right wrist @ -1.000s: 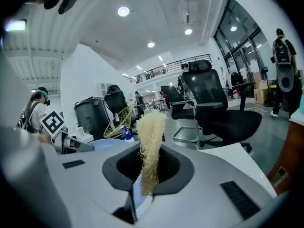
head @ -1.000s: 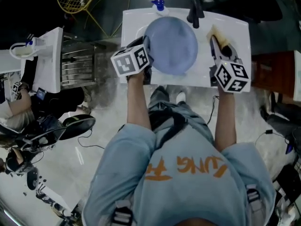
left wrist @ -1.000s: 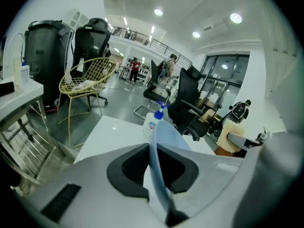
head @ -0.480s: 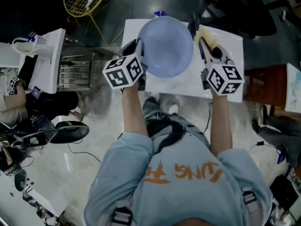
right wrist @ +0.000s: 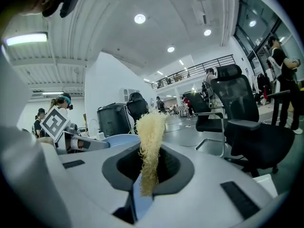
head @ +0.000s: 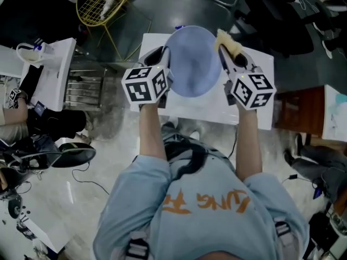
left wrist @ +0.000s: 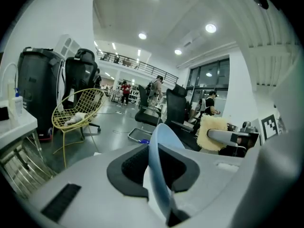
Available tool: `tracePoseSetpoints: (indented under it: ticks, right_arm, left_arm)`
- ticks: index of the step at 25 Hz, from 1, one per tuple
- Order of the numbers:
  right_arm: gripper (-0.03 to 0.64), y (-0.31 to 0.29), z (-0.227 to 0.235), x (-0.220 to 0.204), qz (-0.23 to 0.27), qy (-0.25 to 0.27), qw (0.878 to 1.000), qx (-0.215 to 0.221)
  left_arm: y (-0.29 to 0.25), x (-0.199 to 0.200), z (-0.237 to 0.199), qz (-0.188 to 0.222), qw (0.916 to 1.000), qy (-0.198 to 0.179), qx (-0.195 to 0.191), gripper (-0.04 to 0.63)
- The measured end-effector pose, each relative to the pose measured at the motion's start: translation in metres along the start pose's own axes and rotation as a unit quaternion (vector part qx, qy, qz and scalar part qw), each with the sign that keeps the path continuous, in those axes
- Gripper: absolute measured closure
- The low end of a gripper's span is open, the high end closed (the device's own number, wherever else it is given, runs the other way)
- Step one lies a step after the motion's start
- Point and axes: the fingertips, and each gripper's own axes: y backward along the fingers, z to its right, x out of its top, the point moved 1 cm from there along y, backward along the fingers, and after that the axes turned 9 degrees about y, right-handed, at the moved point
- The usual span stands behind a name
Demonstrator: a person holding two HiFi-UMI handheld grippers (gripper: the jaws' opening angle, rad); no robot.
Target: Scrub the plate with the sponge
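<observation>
A pale blue plate [head: 192, 61] is held up above the white table [head: 255, 110]. My left gripper [head: 164, 57] is shut on its left rim. In the left gripper view the plate [left wrist: 159, 170] stands edge-on between the dark pads, which press on it. My right gripper [head: 226, 52] is shut on a yellow fibrous sponge [head: 228, 44], which sits by the plate's upper right edge. In the right gripper view the sponge [right wrist: 151, 141] sticks up from between the jaws, with the plate [right wrist: 118, 140] to the left behind it.
A yellow wire chair [head: 100, 1] stands on the dark floor beyond the table. A white side table [head: 54, 69] with a metal rack is at the left. Black office chairs [right wrist: 237, 113] stand beyond the table. A brown cabinet [head: 297, 110] is at the right.
Both grippers have risen and moved away from the body, lifting the plate off the table. The sponge has come up beside the plate's right edge.
</observation>
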Motion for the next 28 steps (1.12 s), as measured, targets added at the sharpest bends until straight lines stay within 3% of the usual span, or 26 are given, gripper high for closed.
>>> tracePoseSetpoints:
  ticks: [9, 19, 22, 28]
  right_arm:
    - [0.580, -0.036, -0.030, 0.010, 0.010, -0.021, 0.998, 0.054]
    - [0.579, -0.089, -0.145, 0.035, 0.005, -0.017, 0.977, 0.211]
    - [0.578, -0.098, -0.159, 0.033, -0.005, -0.008, 0.977, 0.214]
    - [0.578, -0.101, -0.131, 0.014, -0.026, -0.012, 0.986, 0.162]
  left_arm:
    - [0.021, 0.028, -0.009, 0.030, 0.9995, 0.010, -0.005, 0.555]
    - [0.050, 0.040, -0.023, 0.051, 0.9984, 0.013, -0.021, 0.557]
    - [0.059, 0.039, -0.031, 0.053, 0.9983, 0.015, -0.020, 0.557]
    - [0.057, 0.030, -0.037, 0.053, 0.9973, 0.023, -0.046, 0.557]
